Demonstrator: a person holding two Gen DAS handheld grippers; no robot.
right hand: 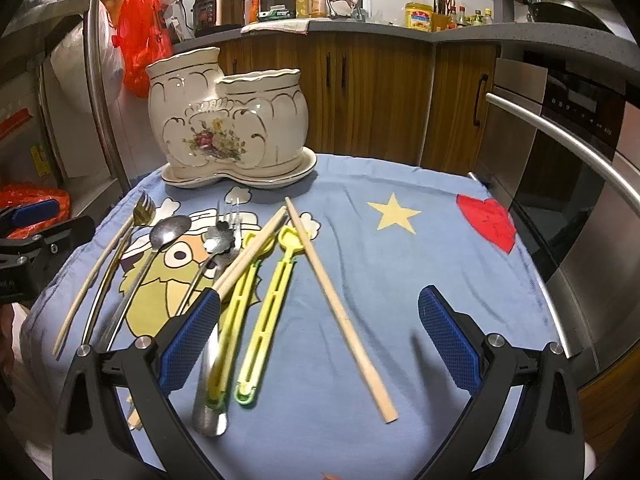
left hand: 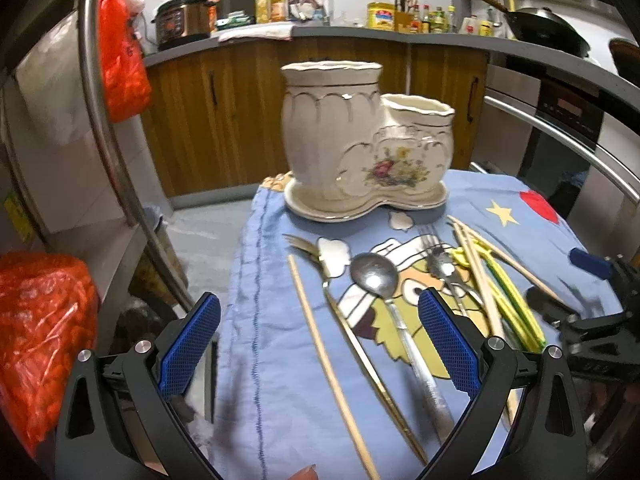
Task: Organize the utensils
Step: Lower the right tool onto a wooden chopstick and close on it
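1. Both tools, left tool (left hand: pixel 319 338) and right tool (right hand: pixel 319 338), are held wide open with nothing gripped.
2. Utensils are scattered on the worktop cloth (right hand: pixel 400 280), in front of the ceramic holder (right hand: pixel 224 120).
3. The wooden chopstick (right hand: pixel 340 312) looks light, stiff and roll-prone, so it's probably best pinched mid-shaft.
4. The holder's inside is hidden.

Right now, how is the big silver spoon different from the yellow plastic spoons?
The big silver spoon is shiny metal with a solid, thin handle; the yellow plastic spoons are dull plastic with slotted handles. The silver spoon has a round, deep bowl; the yellow ones have small, flat heads. The silver spoon lies alone; the yellow ones lie as a pair. All rest flat on the blue cloth.
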